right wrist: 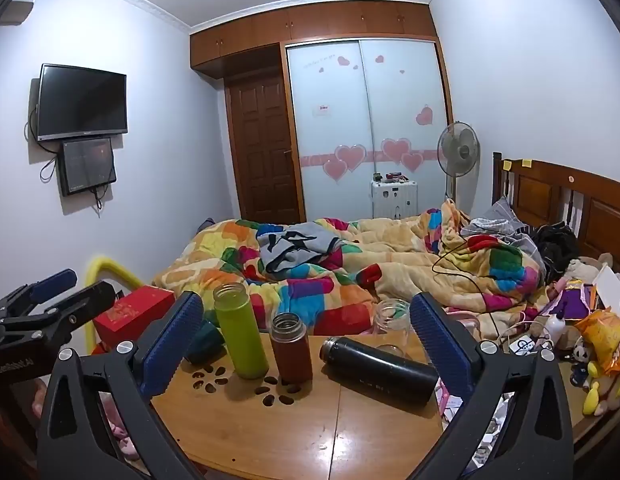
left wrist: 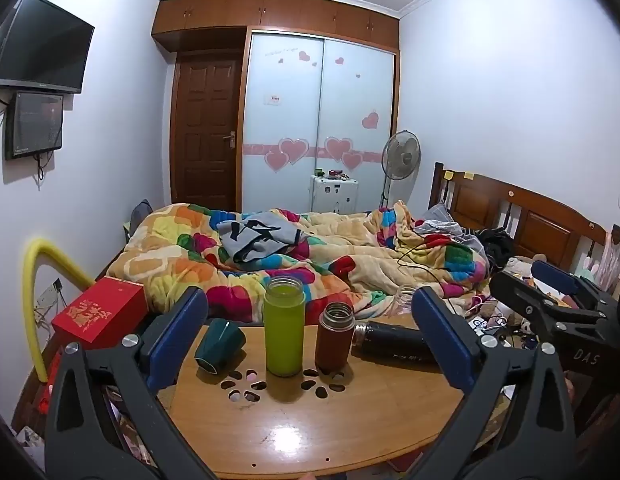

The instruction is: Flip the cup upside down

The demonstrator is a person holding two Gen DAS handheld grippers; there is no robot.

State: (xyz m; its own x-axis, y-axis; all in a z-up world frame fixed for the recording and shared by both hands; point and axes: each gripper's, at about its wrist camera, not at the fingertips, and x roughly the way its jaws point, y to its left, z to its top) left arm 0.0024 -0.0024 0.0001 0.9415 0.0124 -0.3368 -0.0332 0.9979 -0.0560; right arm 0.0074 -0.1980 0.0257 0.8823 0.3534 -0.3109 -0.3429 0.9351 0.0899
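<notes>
On a small wooden table [left wrist: 310,424] stand a green bottle [left wrist: 284,326] and a brown flask [left wrist: 334,336], both upright and uncapped. A dark teal cup [left wrist: 220,345] lies tilted on its side at the table's left. A black flask [left wrist: 393,346] lies on its side at the right. A clear glass jar [right wrist: 391,320] stands at the table's far edge. My left gripper [left wrist: 310,340] is open and empty, back from the bottles. My right gripper [right wrist: 306,340] is open and empty; it also shows in the left wrist view [left wrist: 557,300]. The teal cup is half hidden behind a finger in the right wrist view [right wrist: 208,340].
A red box [left wrist: 100,314] and a yellow foam tube [left wrist: 34,304] sit left of the table. A bed with a colourful quilt [left wrist: 310,252] lies just behind. Toys, snack bags and cables [right wrist: 581,336] clutter the right side.
</notes>
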